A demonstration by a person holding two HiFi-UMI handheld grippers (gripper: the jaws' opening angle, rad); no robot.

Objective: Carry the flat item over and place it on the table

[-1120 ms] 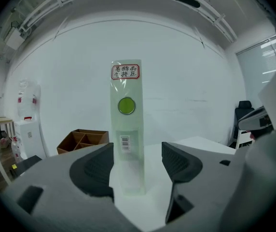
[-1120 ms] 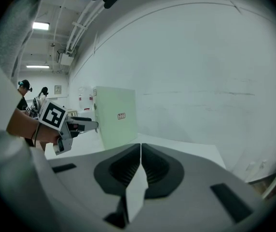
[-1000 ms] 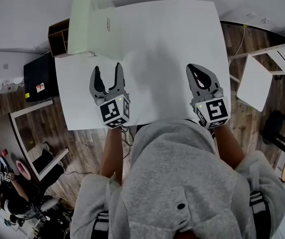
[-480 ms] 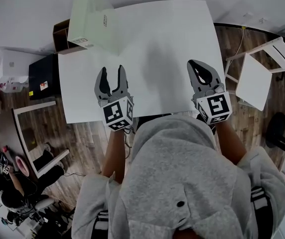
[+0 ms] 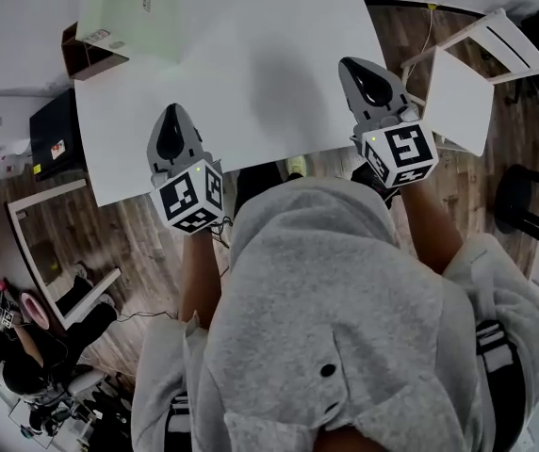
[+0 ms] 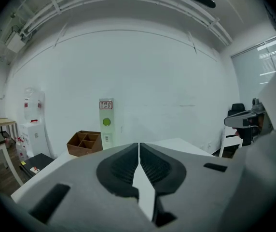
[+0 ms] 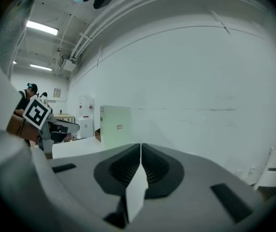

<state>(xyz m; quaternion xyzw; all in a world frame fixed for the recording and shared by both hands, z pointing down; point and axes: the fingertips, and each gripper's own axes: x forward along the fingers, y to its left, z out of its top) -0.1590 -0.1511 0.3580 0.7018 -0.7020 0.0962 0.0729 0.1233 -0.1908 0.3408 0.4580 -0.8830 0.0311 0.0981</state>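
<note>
White flat board: held off the wooden floor, near edge clamped in right gripper and left gripper, whose jaws have just been closing onto it. Both grips are best kept level and moved together, so twisting is avoided.

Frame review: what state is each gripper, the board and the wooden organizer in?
left gripper: shut on white board, jaws just closed on its near edge.
right gripper: shut on white board, same edge.
white board: held up between both grippers, roughly level.
wooden organizer: upright, open-topped.
</note>
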